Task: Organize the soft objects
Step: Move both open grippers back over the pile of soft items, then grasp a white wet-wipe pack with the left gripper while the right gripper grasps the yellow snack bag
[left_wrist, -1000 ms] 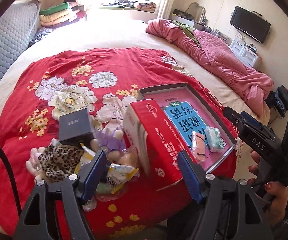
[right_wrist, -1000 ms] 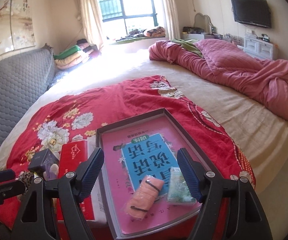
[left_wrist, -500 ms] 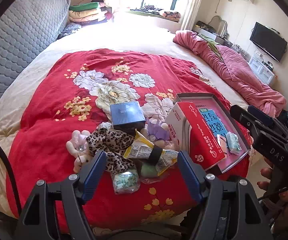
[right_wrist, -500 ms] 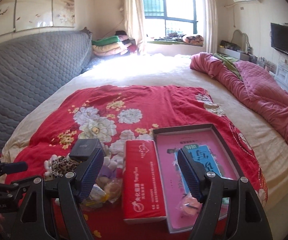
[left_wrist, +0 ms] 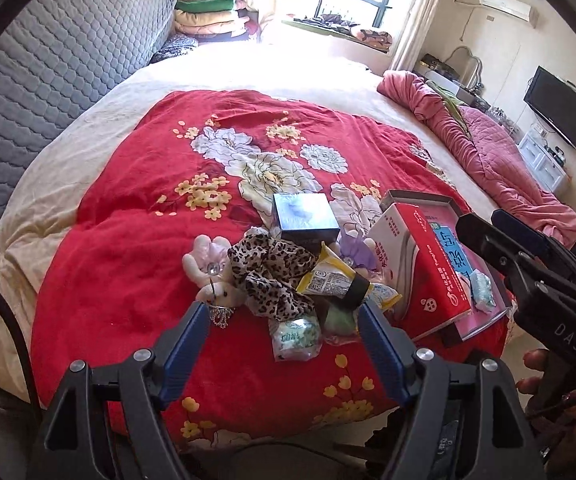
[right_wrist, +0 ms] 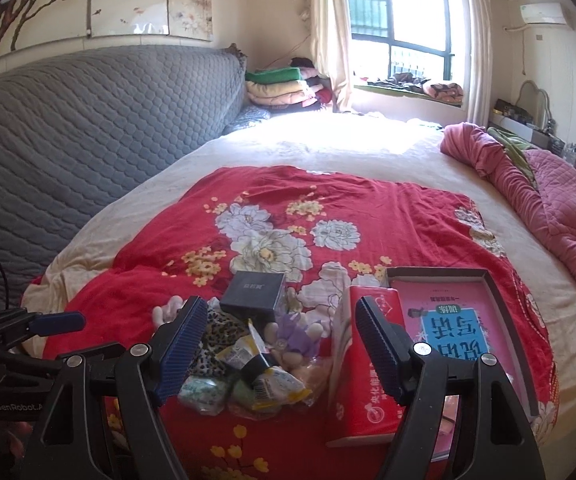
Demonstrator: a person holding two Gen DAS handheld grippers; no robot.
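A heap of soft things lies on the red flowered quilt [left_wrist: 128, 240]: a leopard-print cloth [left_wrist: 272, 272], a pink plush toy [left_wrist: 208, 256], a purple plush [right_wrist: 300, 334], a yellow snack packet [left_wrist: 336, 280] and a green tissue pack [left_wrist: 294, 336]. A dark box [left_wrist: 304, 216] sits on the heap's far side. My left gripper [left_wrist: 284, 344] hovers just before the heap, its jaws opening with nothing between them. My right gripper [right_wrist: 280, 344] is open and empty, above the heap's near right side. A peach roll and a small green pack [left_wrist: 482, 286] lie in the tray [right_wrist: 436, 270].
A red tissue box [left_wrist: 428, 264] stands between the heap and the tray, which holds a pink book [right_wrist: 448, 320]. A grey quilted headboard [right_wrist: 88, 128] runs along the left. A rumpled pink duvet [right_wrist: 548, 208] lies at the right. The bed's front edge is close below both grippers.
Both grippers have swung left, away from the tray toward the heap, which now shows between their fingers. Nothing has been picked up.
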